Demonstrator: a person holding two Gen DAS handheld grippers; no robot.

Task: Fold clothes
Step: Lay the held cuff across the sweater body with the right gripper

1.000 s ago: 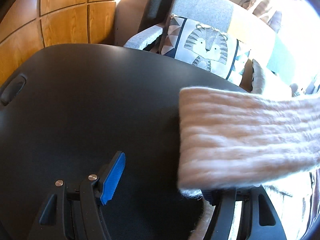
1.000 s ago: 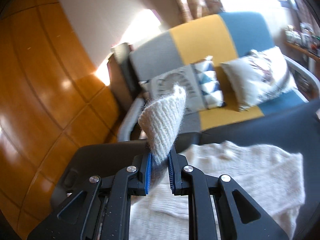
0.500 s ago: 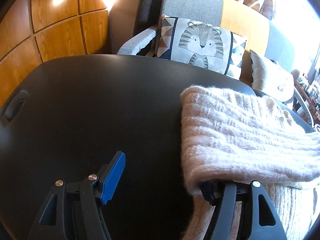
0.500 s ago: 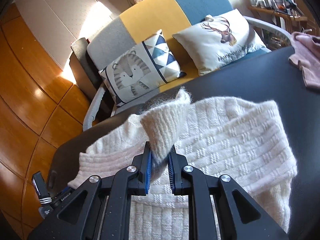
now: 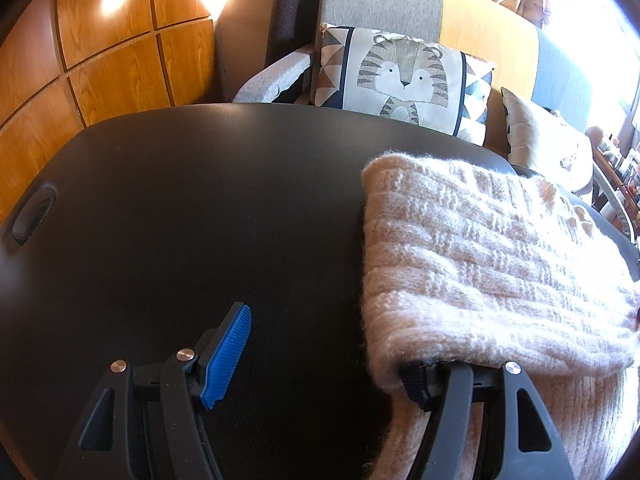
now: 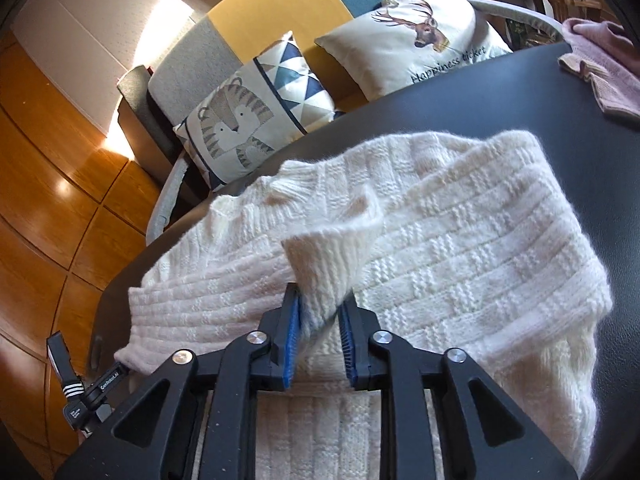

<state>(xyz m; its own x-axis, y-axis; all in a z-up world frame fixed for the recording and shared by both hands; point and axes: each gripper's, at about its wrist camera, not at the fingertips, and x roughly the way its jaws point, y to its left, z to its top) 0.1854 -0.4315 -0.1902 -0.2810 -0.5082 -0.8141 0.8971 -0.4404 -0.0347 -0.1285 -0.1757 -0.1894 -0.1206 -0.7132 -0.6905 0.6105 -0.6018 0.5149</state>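
A cream knitted sweater [image 6: 460, 264] lies spread on the black table [image 6: 500, 92]. Its sleeve is folded across the body, and the ribbed cuff [image 6: 332, 264] stands up between the blue pads of my right gripper [image 6: 318, 340]. The jaws are opening, and a gap shows between the cuff and the right pad. In the left wrist view the sweater [image 5: 480, 264] fills the right side. My left gripper [image 5: 320, 364] stands open at the sweater's left edge, above bare table. The knit drapes over its right finger, and nothing is between the pads.
A pink garment [image 6: 600, 68] lies at the table's far right. Behind the table stands a sofa with a tiger cushion [image 5: 404, 76] and a deer cushion [image 6: 424, 36]. Wooden wall panels [image 5: 112, 60] are at the left. A handle cut-out [image 5: 32, 216] sits near the table's left edge.
My right gripper has come down with the cuff from above the table onto the sweater, and its jaws have parted. The sleeve now lies across the sweater. The left gripper stayed open in place.
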